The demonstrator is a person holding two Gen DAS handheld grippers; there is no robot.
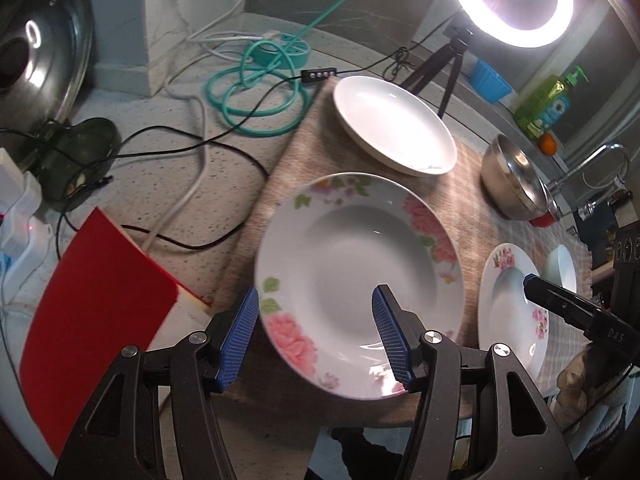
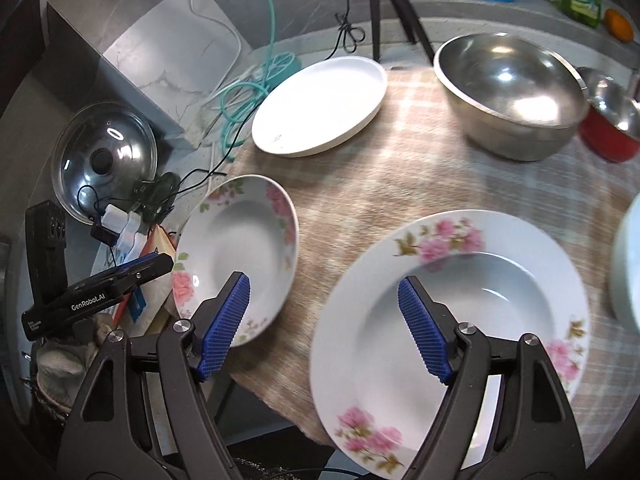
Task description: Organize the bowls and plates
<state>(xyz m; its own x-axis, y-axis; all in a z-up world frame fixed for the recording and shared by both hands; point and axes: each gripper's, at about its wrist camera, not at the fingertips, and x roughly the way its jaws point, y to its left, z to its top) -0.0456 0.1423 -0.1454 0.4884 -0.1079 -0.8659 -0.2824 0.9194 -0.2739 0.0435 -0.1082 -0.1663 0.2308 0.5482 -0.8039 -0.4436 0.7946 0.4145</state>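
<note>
A deep plate with pink flowers (image 1: pixel 360 284) lies on the woven mat (image 1: pixel 304 160). My left gripper (image 1: pixel 314 338) hovers open at its near left rim, one blue pad outside the rim and the other over the well. A second flowered deep plate (image 2: pixel 460 320) lies at the mat's near right. My right gripper (image 2: pixel 326 328) stands open over its left rim, with the right pad above the well. Neither pair of pads presses on a plate. At the back of the mat are a plain white plate (image 2: pixel 320 108) and a steel bowl (image 2: pixel 508 96).
A red pot (image 2: pixel 612 124) and a white bowl (image 2: pixel 628 264) sit at the mat's right. A ring light on a tripod (image 1: pixel 508 0), coiled teal hose (image 1: pixel 256 96), cables, a pot lid (image 2: pixel 104 160) and a red book (image 1: pixel 100 292) crowd the counter behind and to the left.
</note>
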